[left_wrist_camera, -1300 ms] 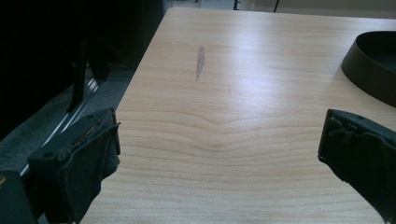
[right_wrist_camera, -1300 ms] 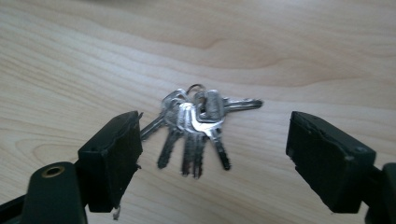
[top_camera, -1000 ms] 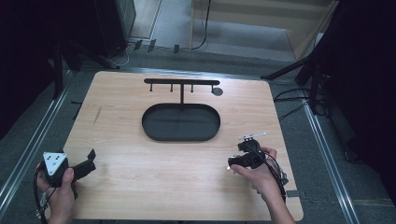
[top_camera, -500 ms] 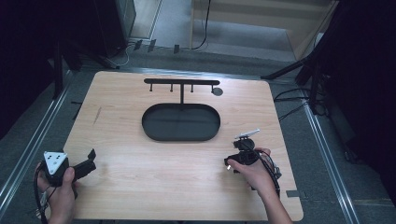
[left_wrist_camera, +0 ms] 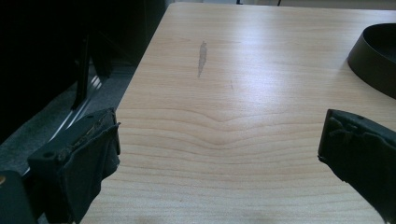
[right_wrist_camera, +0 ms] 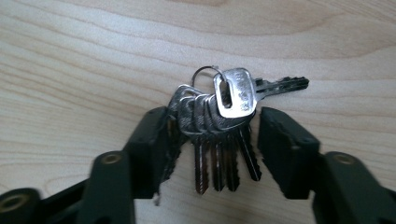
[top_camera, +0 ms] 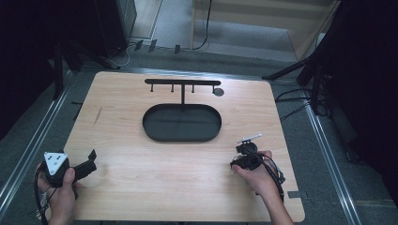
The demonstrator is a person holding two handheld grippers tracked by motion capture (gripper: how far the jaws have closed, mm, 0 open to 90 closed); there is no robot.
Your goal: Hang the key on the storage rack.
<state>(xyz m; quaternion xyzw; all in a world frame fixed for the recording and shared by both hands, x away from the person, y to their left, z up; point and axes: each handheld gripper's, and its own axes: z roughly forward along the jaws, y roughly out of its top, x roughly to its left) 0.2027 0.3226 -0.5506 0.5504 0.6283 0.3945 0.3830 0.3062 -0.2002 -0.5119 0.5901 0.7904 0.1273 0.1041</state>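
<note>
Closing around a bunch of keys (right_wrist_camera: pixel 219 135) lying near the desk's (top_camera: pixel 141 187) right edge, the right gripper (right_wrist_camera: pixel 212 144) is straddling the key heads, its jaws not yet pinching. Being light, hard and slippery, the loosely ringed keys are likely to fan, so gripping the stacked heads is looking safest. The left gripper (left_wrist_camera: pixel 219 154) is idling wide open and empty at the near left, with open room toward the black tray (top_camera: pixel 182 123) and hook rack (top_camera: pixel 182 82).

So the count: two handheld black two-jaw grippers, left one (top_camera: pixel 89 161) and right one (right_wrist_camera: pixel 210 126); one bunch of silver metal keys (right_wrist_camera: pixel 219 121) with around six keys on its ring; one black oval tray (top_camera: pixel 182 123); one black T-shaped hook rack (top_camera: pixel 182 83) with three pegs
</note>
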